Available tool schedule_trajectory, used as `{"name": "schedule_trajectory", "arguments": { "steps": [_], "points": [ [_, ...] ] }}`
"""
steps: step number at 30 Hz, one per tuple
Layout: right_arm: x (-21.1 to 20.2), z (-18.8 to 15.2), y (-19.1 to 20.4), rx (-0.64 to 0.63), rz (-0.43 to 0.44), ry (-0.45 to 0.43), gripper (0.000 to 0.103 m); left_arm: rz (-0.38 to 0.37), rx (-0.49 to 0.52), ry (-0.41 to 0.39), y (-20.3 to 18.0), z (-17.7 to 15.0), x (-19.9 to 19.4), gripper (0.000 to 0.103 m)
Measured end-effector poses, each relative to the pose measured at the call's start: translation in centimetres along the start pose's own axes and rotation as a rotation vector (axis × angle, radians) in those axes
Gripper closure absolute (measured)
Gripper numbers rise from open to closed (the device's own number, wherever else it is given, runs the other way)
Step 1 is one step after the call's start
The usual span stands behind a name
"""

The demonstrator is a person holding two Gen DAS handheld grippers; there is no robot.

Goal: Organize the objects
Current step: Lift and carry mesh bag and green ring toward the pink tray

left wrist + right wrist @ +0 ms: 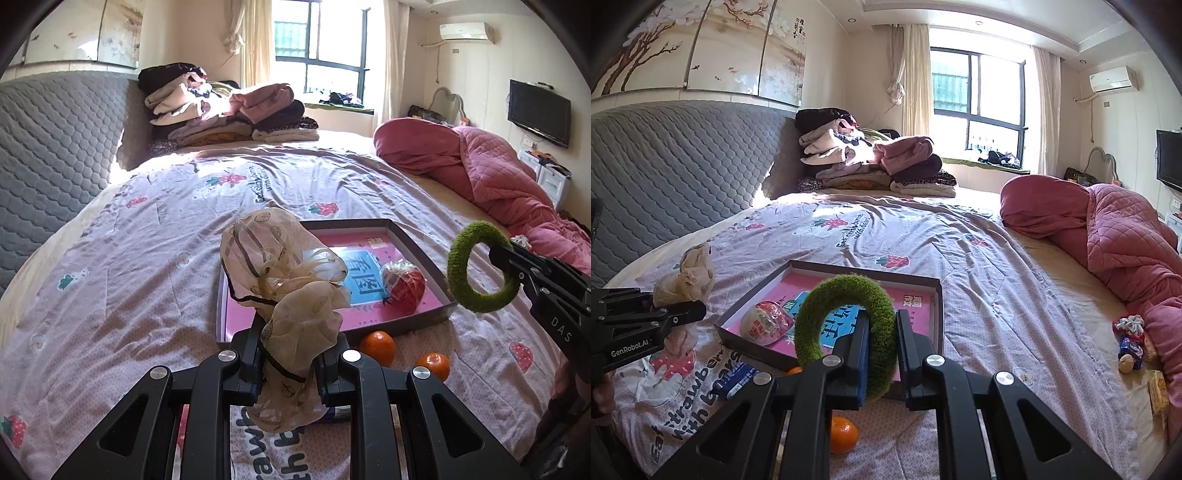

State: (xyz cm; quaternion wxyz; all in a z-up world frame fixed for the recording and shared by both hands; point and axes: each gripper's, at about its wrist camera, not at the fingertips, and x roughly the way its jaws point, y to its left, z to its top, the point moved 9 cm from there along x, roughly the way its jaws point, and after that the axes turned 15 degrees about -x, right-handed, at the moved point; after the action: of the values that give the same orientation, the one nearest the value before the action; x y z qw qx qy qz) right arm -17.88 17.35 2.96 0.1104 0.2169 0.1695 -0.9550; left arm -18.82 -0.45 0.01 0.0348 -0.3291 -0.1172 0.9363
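My left gripper (291,332) is shut on a beige sheer scrunchie (284,266) and holds it above the bed, just left of the tray; it also shows in the right wrist view (689,278). My right gripper (882,317) is shut on a green fuzzy hair ring (846,328), held in the air at the tray's near edge; the ring also shows in the left wrist view (480,266). The shallow grey tray (417,243) with a pink liner lies on the bed and holds a red-and-white wrapped ball (404,286).
Two oranges (378,347) (436,365) lie on the bedsheet in front of the tray, with a blue packet (737,378) nearby. A pink quilt (1115,236) lies at the right, with small snacks and a scrunchie (1132,325) beside it. Folded clothes (221,110) are stacked at the headboard.
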Motion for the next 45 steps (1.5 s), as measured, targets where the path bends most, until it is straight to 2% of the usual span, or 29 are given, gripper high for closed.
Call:
{"name": "schedule_trajectory", "arguments": {
  "steps": [7, 23, 35, 45],
  "points": [
    [1.4, 1.5, -0.1, -0.017, -0.005, -0.014, 0.089, 0.005, 0.007, -0.029, -0.1, 2.3, 1.1, 0.081],
    [7.4, 2.9, 1.7, -0.077, 0.023, -0.009, 0.089, 0.022, -0.021, 0.020, 1.7, 4.6, 7.0, 0.081],
    [10.2, 1.9, 2.0, -0.101, 0.024, 0.025, 0.089, 0.068, -0.049, 0.102, 4.0, 3.6, 11.9, 0.081],
    [11.2, 1.1, 4.0, -0.171, 0.027, 0.055, 0.089, 0.080, -0.039, 0.140, 4.3, 2.6, 13.7, 0.081]
  ]
}}
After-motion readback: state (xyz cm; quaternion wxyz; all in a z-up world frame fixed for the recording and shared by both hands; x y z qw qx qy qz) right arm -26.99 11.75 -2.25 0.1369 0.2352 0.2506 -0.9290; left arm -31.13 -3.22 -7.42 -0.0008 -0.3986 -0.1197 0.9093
